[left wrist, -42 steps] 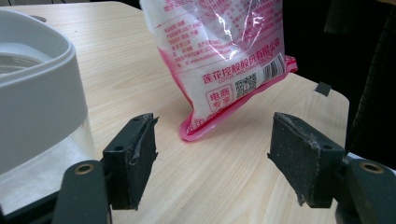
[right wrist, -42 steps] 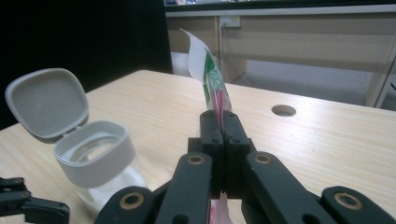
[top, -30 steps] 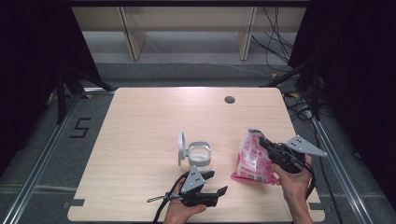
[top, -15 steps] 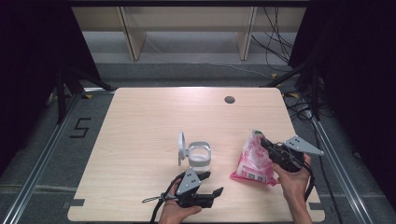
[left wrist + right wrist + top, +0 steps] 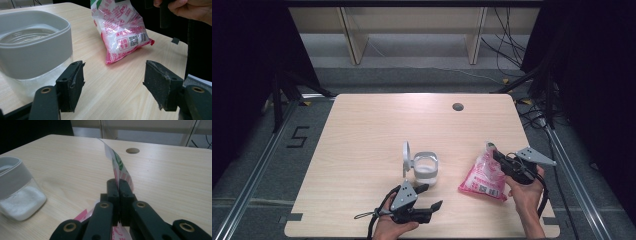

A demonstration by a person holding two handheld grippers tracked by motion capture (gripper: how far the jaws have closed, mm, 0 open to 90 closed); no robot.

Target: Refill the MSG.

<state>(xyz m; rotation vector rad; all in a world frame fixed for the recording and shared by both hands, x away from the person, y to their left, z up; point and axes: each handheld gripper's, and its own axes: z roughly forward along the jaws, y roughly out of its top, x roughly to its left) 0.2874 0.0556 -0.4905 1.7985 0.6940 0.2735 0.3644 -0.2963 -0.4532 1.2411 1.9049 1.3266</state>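
Nearest the table's (image 5: 362,130) front edge, the left gripper (image 5: 428,196) stands wide open and empty, just short of the lidded container (image 5: 426,168). To the right, the right gripper (image 5: 498,156) is clamped tight on the pink bag's (image 5: 484,176) top, near the right edge. Beyond both, bare tabletop runs to the far edge with its cable hole (image 5: 457,106).

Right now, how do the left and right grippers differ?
The left gripper has its jaws wide apart with nothing between them; the right gripper is clamped on the top edge of the pink bag. The left sits low at the near table edge, by the lidded container; the right is raised, tilting the bag. Both are hand-held, with black jaws.
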